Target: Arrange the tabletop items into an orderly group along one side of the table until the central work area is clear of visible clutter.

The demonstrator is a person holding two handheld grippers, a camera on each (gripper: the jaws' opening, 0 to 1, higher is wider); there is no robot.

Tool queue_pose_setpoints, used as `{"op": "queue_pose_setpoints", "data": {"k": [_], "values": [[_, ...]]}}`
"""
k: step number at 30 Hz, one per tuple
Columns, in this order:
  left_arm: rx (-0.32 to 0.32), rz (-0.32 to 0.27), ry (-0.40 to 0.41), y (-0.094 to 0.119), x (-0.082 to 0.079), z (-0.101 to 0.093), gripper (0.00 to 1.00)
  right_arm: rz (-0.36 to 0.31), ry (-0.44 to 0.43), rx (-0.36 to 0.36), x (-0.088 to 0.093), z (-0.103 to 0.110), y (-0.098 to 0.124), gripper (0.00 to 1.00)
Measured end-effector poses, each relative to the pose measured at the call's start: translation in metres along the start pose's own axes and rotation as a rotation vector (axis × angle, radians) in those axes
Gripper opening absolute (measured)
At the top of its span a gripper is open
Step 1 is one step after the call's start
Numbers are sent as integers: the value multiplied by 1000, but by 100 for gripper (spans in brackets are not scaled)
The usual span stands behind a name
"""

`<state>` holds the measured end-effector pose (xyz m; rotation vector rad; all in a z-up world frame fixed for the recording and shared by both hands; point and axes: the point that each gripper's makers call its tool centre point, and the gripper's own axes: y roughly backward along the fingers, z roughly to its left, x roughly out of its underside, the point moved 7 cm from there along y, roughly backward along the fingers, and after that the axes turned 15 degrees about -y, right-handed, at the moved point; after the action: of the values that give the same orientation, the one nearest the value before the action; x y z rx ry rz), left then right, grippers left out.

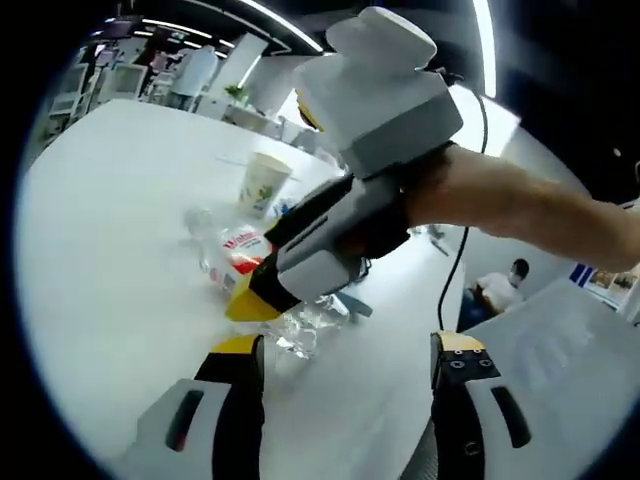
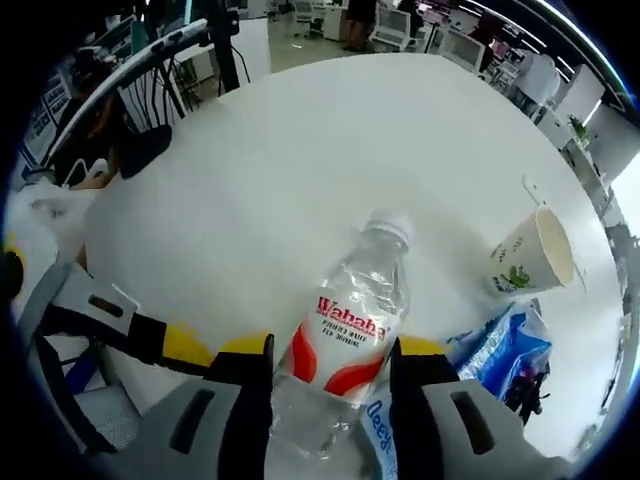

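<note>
Right gripper: jaws closed on the clear plastic water bottle with a red-and-white label, gripping its lower body; seen in the left gripper view as the white-and-black tool with yellow tips held by a hand
Left gripper: jaws spread wide, holding nothing, just short of the bottle
Bottle: lying on its side on the white table, white cap pointing away
White paper cup with green print: beside the bottle; whether it stands or lies tipped, unclear
Blue plastic packet: touching the right gripper's right jaw, near the cup
</note>
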<state>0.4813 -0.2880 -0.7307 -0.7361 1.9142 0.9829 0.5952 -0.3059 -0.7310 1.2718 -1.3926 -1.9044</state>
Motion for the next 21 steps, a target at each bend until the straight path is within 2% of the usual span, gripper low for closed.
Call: {"op": "queue_pose_setpoints", "data": {"k": [3, 6, 8, 11, 12, 14, 15, 16, 17, 19, 21], "values": [[-20, -17, 16, 4, -3, 8, 63, -15, -22, -18, -3, -3, -2, 41], [-43, -51, 69, 8, -8, 20, 62, -40, -92, -59, -4, -1, 0, 34], [-67, -77, 119, 10, -11, 29, 62, -35, -58, -53, -1, -1, 2, 34], [-116, -114, 145, 16, -19, 46, 59, -45, -55, -49, 0, 1, 2, 34], [-98, -94, 123, 16, -18, 47, 63, -50, -62, -52, -3, 0, 2, 34], [-109, -69, 114, 14, -20, 49, 67, -46, -69, -56, -3, -1, 3, 34], [-96, -68, 95, 13, -21, 49, 65, -46, -77, -59, -3, -2, 3, 33], [-32, -96, 119, 13, -26, 45, 63, -52, -84, -65, -3, -4, 2, 33], [-39, -80, 138, 13, -24, 46, 63, -58, -94, -70, -3, -4, 2, 33], [-46, -86, 132, 13, -25, 47, 63, -63, -111, -79, -2, -6, 2, 33], [-30, -103, 160, 16, -25, 49, 62, -70, -123, -85, 0, -6, 4, 33]]}}
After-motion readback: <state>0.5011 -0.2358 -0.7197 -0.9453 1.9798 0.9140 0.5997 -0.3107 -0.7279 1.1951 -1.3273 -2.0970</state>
